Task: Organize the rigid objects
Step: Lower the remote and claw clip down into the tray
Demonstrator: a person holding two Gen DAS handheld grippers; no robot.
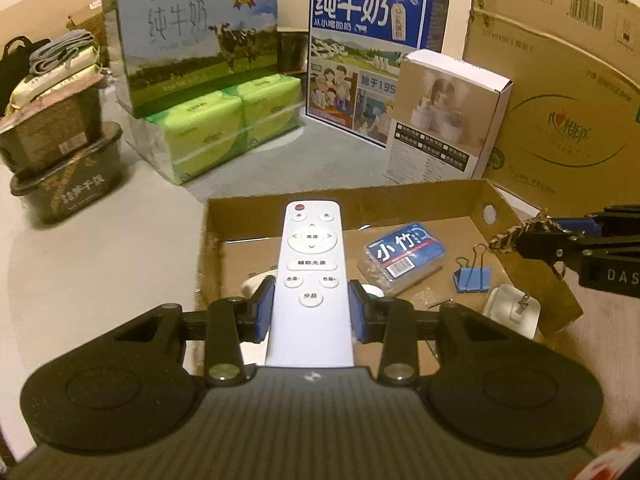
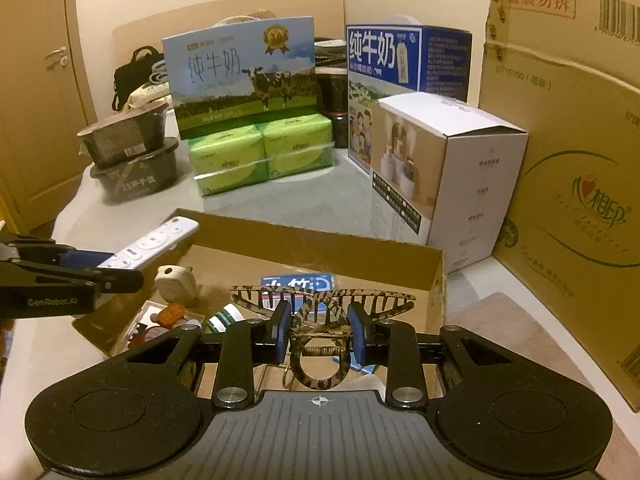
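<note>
We hold a white remote control [image 1: 311, 276] in our left gripper [image 1: 311, 312], its blue fingers [image 1: 264, 312] clamped on the two long edges low on the body, so the button end sticks out ahead over the near wall of the shallow cardboard box [image 1: 280, 208]. It looks light and stiff, with smooth plastic sides that could slide between the pads, so we judge a hold nearer its middle would steady it better. Our right gripper [image 2: 319, 336] is closed narrow on a tortoiseshell hair claw [image 2: 320, 320], pinching it at the sprung hinge with the teeth spread crosswise ahead; it is light, hard and probably brittle at the teeth, so the hinge is the sensible place to take it. Both grippers tilt down toward the box from the near side, the left one at the box's left end, the right one over its middle. Inside lie a blue pack [image 1: 402, 258], a blue binder clip [image 1: 472, 276] and a white plug [image 1: 512, 312]; the box rests on the table [image 1: 100, 260]
</note>
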